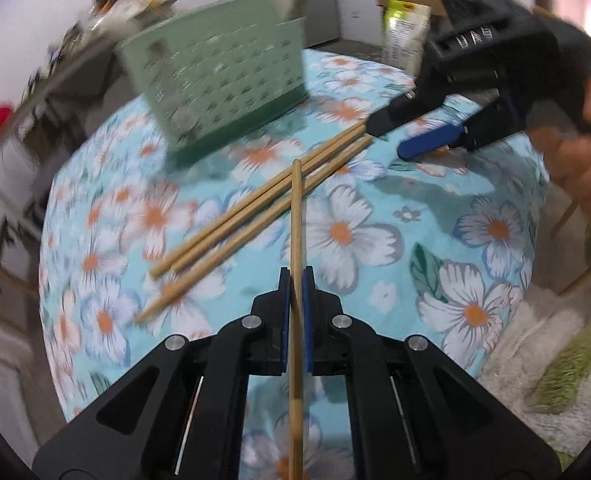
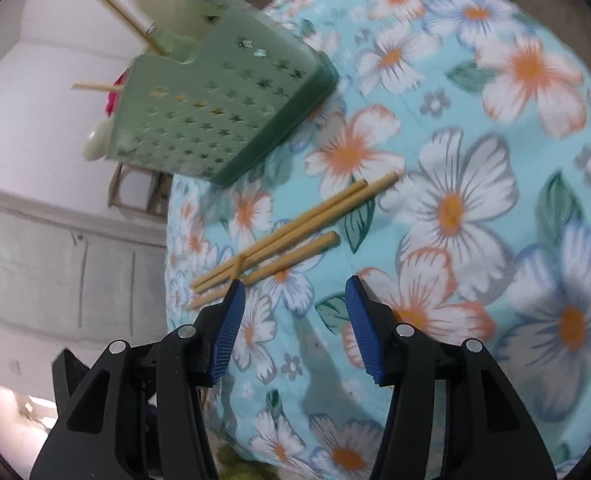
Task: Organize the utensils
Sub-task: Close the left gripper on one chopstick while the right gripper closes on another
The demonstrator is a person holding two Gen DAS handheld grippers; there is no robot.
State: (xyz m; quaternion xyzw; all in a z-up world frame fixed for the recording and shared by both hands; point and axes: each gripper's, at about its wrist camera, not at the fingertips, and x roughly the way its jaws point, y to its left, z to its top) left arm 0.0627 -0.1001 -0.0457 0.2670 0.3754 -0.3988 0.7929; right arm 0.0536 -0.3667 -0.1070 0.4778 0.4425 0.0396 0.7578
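six wooden chopsticks: three loose chopsticks (image 1: 255, 216) lie together on the flowered worktop (image 1: 435, 240), one held chopstick (image 1: 295, 240) at 6 o'clock in the left wrist view, two standing chopsticks (image 2: 111, 4) in the caddy at 11 o'clock in the right wrist view. one green perforated utensil caddy (image 1: 219, 80). one pale spoon (image 2: 97, 140). two grippers.
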